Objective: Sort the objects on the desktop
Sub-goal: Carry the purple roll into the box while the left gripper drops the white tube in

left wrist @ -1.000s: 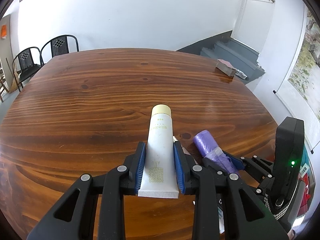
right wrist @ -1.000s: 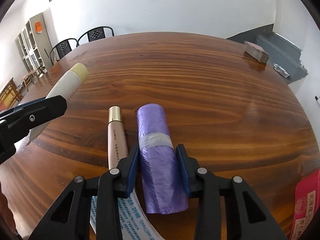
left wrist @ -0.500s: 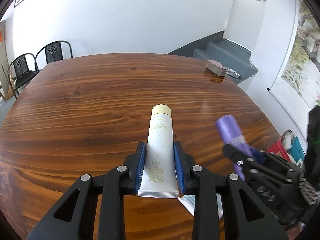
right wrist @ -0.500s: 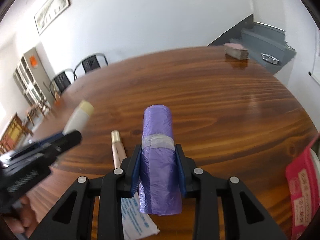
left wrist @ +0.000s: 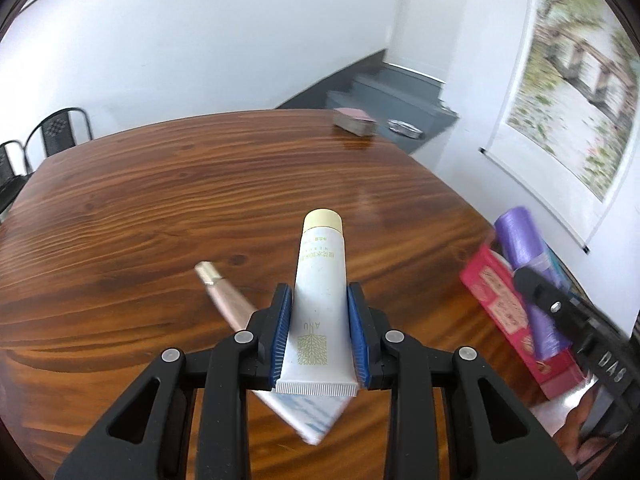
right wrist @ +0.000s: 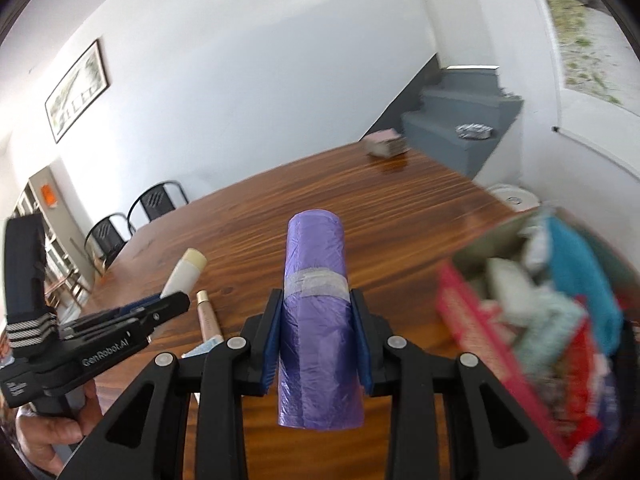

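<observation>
While each tool (left wrist: 320, 332) (right wrist: 316, 340) grips tube (left wrist: 318, 280) and roll (right wrist: 318, 312), carry continues; next, release over red box (right wrist: 500, 340), lower right.

I see both views bright with soft daylight, and the white walls (left wrist: 224, 60) near washed out. A pale glare streaks the varnished desk (left wrist: 372, 196) toward its far right. The fisheye bends the room and leaves black corners. Motion blur smears the red box (right wrist: 532, 320) and the scroll painting (left wrist: 568, 92); my tongs' nearest parts stay crisp.
</observation>
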{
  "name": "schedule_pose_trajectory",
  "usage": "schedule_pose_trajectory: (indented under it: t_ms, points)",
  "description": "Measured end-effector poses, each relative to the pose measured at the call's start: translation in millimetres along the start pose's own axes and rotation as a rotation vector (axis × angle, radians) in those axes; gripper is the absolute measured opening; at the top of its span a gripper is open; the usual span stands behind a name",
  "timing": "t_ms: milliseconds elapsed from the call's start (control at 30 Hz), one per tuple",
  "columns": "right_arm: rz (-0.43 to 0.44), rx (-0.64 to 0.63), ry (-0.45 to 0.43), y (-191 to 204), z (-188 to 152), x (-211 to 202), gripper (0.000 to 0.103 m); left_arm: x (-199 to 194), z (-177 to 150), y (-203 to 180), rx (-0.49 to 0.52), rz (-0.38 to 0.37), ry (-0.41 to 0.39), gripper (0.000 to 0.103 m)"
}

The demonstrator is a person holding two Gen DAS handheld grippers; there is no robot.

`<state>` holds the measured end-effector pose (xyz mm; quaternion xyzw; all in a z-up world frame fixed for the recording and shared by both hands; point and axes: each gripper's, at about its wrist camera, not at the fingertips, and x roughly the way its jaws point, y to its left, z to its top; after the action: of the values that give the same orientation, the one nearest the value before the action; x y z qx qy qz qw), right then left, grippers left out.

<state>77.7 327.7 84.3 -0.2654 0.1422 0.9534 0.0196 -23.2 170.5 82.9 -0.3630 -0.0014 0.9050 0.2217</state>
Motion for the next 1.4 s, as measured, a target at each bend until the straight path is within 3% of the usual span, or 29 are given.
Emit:
schedule_pose_trajectory:
  t_ms: [233,533,833,1233,1267,1300,1367,1400]
  points:
    - [-0.093,0.039,-0.083,-51.9,5.8,-49.6,0.035,2.9,1.5,-59.1,0.077,-0.089,0.015,0.03]
    - [-0.207,0.141,-0.103,-120.2,0.1,-76.8,0.035,13.1,8.7,-133.8,0.178,-0.183,0.034,0.03]
    - [-0.216,0.182,-0.09,-153.5,-8.4,-85.5,0.035,30.3,14.3,-193.6,0.249,-0.256,0.057,0.03]
    - [-0.202,0.204,-0.063,-167.6,-10.4,-78.7,0.035,65.7,20.7,-232.6,0.236,-0.339,0.103,0.031]
    - [-0.199,0.206,-0.059,-169.4,-10.4,-77.3,0.036,69.0,21.0,-234.4,0.236,-0.339,0.112,0.033]
    - [-0.2,0.208,-0.06,-169.9,-10.8,-77.2,0.037,71.7,21.6,-234.8,0.236,-0.335,0.121,0.044]
    - [-0.203,0.206,-0.065,-169.0,-11.5,-78.5,0.037,72.9,21.6,-232.7,0.22,-0.336,0.12,0.055]
    - [-0.204,0.205,-0.071,-168.7,-11.4,-79.5,0.038,71.3,21.4,-230.0,0.211,-0.337,0.11,0.056]
